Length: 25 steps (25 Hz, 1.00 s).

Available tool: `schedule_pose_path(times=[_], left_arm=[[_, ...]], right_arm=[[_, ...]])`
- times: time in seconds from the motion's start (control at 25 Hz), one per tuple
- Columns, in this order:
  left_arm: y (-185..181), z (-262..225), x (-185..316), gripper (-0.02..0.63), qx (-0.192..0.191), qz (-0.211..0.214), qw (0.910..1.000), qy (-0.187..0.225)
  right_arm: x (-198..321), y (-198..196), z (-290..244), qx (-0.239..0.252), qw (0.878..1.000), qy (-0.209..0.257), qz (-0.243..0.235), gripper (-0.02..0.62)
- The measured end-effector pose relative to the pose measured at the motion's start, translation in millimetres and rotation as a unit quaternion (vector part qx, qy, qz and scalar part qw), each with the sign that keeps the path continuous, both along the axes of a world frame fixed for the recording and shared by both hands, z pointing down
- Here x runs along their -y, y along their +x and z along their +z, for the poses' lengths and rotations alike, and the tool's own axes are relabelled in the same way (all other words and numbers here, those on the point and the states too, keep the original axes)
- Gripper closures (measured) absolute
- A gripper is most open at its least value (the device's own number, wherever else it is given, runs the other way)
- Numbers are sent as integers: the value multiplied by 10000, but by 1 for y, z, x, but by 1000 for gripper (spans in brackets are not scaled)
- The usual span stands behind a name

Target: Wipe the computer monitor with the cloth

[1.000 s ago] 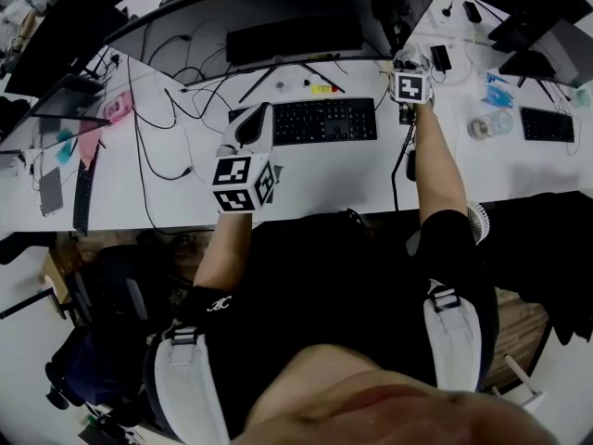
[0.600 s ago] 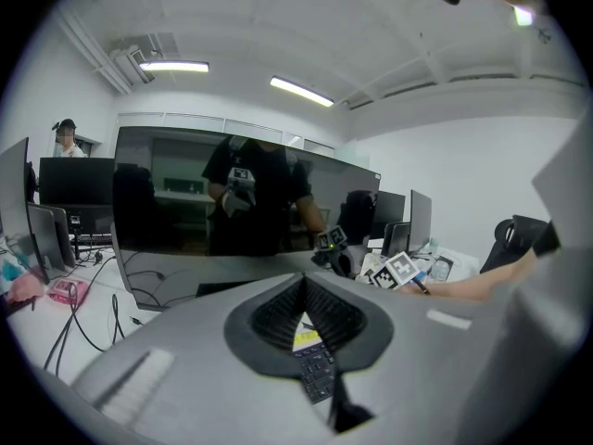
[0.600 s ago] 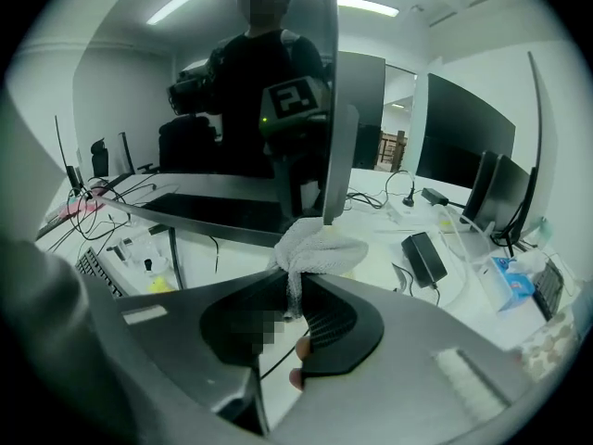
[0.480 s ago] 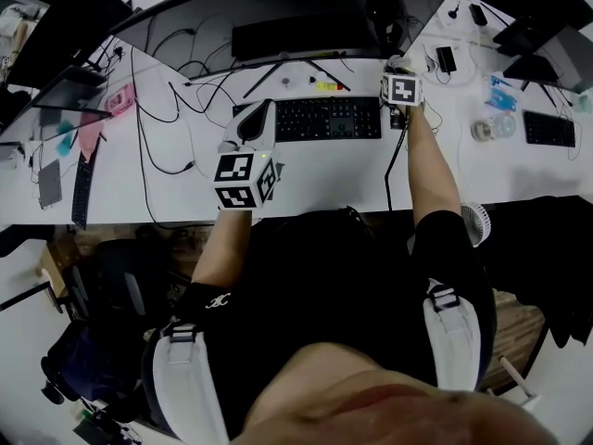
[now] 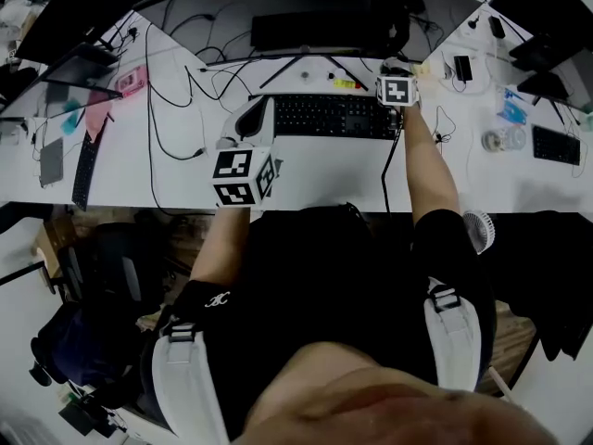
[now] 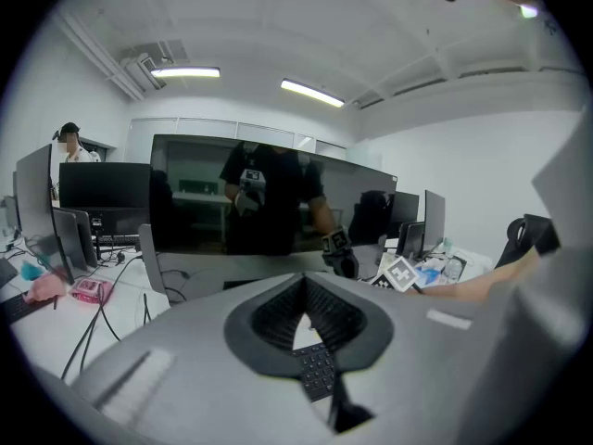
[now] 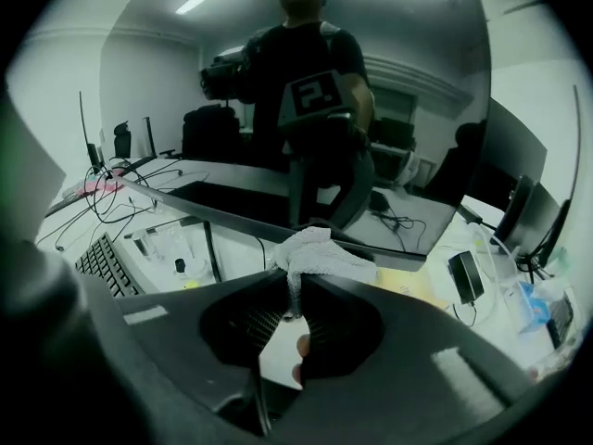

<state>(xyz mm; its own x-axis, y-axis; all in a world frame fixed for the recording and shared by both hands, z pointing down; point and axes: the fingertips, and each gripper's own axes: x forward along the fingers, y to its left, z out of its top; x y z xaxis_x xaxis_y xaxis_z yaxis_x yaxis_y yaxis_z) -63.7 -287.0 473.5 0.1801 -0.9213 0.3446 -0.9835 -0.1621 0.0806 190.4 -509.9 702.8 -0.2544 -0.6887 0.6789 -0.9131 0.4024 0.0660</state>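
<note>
The right gripper [image 7: 295,286] is clamped on a white cloth [image 7: 320,251], near the lower edge of the monitor [image 7: 389,137]. The left gripper [image 6: 303,281] hangs by the keyboard [image 5: 334,116]; its jaws are together, empty.

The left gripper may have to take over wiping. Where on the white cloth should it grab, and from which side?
Probably the bunched wad of the crumpled white cloth, which sticks out past the right gripper, shut on its lower tail. Come from the left side: the curved black monitor stands just ahead, and the wad looks free there.
</note>
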Motion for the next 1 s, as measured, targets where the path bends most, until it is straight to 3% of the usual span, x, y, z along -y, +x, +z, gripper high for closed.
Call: schedule_pose_path(times=[0.36, 0.56, 1.0], left_arm=[[-42, -3, -13, 552, -35, -333, 9994, -7], [-63, -5, -21, 552, -36, -430, 9991, 16], [-121, -14, -43, 552, -53, -623, 9980, 124]], right_arm=[[-6, -60, 3, -298, 9970, 302, -654, 555], [-17, -97, -5, -746, 9903, 400, -1098, 555], [-28, -164, 11, -1272, 9814, 421, -1373, 555]])
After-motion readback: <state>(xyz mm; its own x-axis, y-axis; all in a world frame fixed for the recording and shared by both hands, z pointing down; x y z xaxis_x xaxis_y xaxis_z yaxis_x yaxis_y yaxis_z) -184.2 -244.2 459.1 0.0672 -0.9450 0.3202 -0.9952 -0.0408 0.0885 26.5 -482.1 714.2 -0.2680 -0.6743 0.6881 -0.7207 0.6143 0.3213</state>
